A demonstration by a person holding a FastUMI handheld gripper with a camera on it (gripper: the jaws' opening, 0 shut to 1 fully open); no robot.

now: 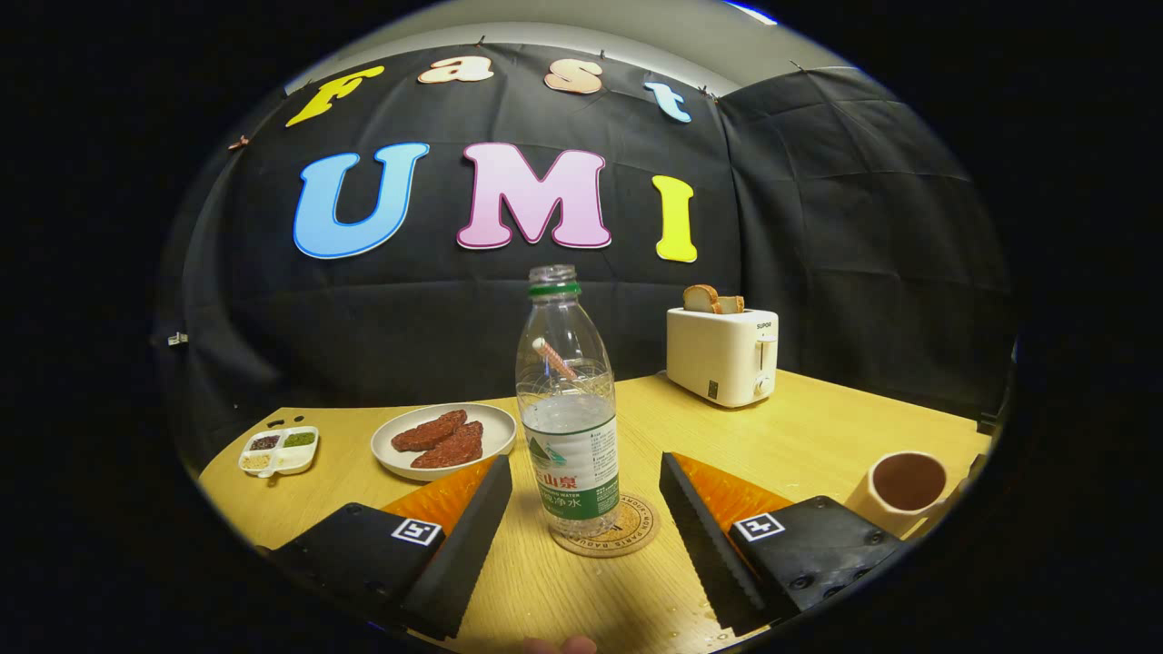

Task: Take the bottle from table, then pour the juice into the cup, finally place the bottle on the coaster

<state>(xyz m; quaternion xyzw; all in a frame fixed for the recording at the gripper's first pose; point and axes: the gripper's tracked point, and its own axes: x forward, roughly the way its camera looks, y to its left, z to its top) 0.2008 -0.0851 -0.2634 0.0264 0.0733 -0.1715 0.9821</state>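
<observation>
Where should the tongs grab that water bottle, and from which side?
Grip the bottle across its labelled lower body, coming straight ahead: it stands upright on the coaster, centred between the open tongs, and its round, straight-sided middle probably suits the flat fingers.

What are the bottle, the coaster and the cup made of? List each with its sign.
Bottle, between the open fingers: clear plastic, see-through, glossy.
Coaster under it: probably cork, matte tan with printed rim.
Cup: likely ceramic or paper; smooth cream wall, brown inside.

Gripper (586, 509) at lower centre of frame — 2 fingers (472, 536) spread wide, touching nothing — level, pointing forward.
</observation>
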